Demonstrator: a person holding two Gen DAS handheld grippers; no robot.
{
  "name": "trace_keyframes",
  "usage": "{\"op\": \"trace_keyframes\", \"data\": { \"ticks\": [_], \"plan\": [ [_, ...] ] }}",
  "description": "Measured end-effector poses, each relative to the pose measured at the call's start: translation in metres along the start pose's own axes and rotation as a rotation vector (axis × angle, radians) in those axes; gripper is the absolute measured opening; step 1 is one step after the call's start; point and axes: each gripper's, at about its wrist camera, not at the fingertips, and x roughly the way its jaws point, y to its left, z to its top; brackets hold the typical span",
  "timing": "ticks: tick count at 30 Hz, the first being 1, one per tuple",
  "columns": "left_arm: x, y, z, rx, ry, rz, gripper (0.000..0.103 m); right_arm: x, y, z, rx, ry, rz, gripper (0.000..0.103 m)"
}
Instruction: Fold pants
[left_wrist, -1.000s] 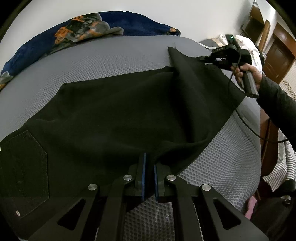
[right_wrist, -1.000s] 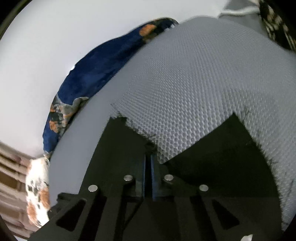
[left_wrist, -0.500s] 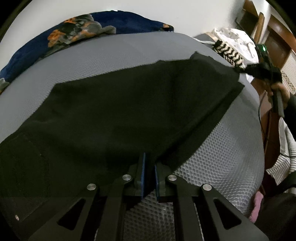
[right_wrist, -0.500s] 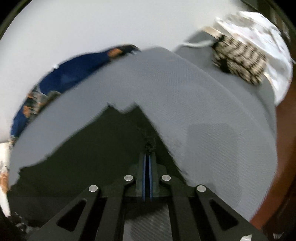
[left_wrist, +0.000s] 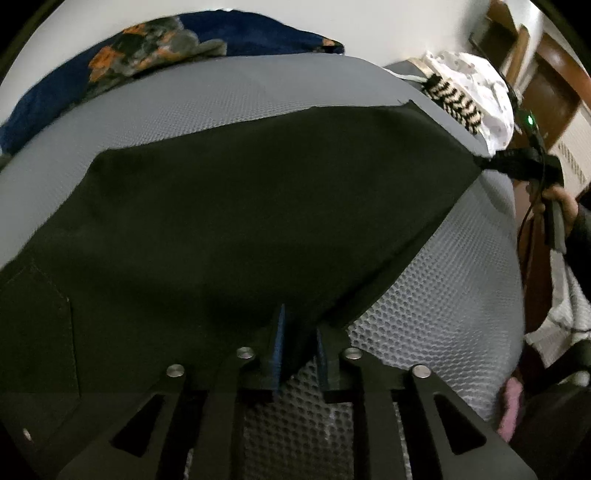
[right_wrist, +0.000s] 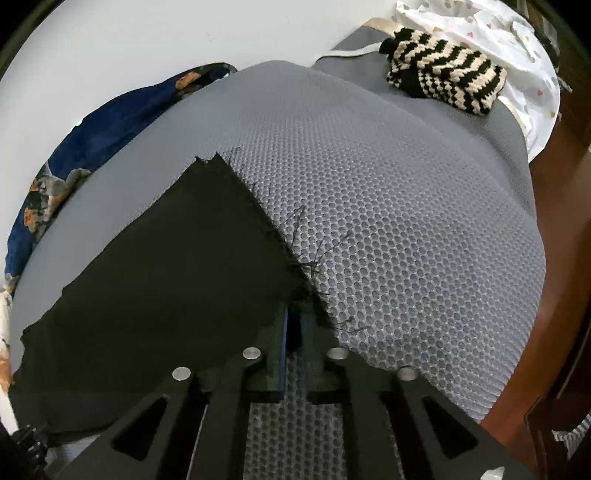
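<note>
Across gray mat (right_wrist: 406, 221), both grippers' fingers (left_wrist: 277, 339) pinch pants (left_wrist: 240, 206).

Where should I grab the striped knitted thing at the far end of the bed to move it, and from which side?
Grip the striped knit by its near long edge, coming from the open grey mesh bed cover. It lies as a soft bundle with the white spotted cloth behind it, so the near side looks freest. Both grippers are now holding the black pants.

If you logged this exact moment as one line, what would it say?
task: fold pants | left gripper: shut on black pants | right gripper: shut on frayed hem | pants spread on grey mattress
</note>
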Motion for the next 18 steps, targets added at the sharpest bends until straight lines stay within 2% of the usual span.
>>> {"op": "trace_keyframes", "data": {
  "ticks": [1, 3, 4, 8, 10, 12, 15, 18],
  "plan": [
    [-0.002, 0.002, 0.001, -0.018, 0.008, -0.019, 0.025, -0.004, -0.001, 0.002, 0.000, -0.004, 0.005, 0.017],
    [-0.010, 0.003, 0.002, -0.038, 0.001, -0.052, 0.049, -0.013, -0.002, 0.013, -0.018, -0.020, 0.012, 0.018],
    [-0.016, 0.003, 0.003, -0.042, -0.017, -0.055, 0.052, -0.016, -0.002, 0.018, -0.027, -0.026, 0.024, 0.019],
    [-0.035, 0.007, 0.008, -0.041, -0.057, -0.104, 0.053, -0.016, 0.010, 0.055, -0.080, -0.018, 0.097, 0.021],
    [-0.039, 0.013, 0.014, -0.063, -0.082, -0.091, 0.054, -0.009, 0.023, 0.074, -0.124, -0.003, 0.165, 0.022],
    [-0.040, 0.023, 0.020, -0.108, -0.105, -0.069, 0.054, 0.008, 0.039, 0.094, -0.164, 0.041, 0.230, 0.024],
    [-0.035, 0.043, 0.028, -0.211, -0.130, -0.039, 0.054, 0.033, 0.058, 0.115, -0.194, 0.102, 0.280, 0.024],
    [-0.034, 0.062, 0.032, -0.300, -0.152, -0.017, 0.054, 0.057, 0.071, 0.133, -0.215, 0.147, 0.289, 0.023]
  ]
}}
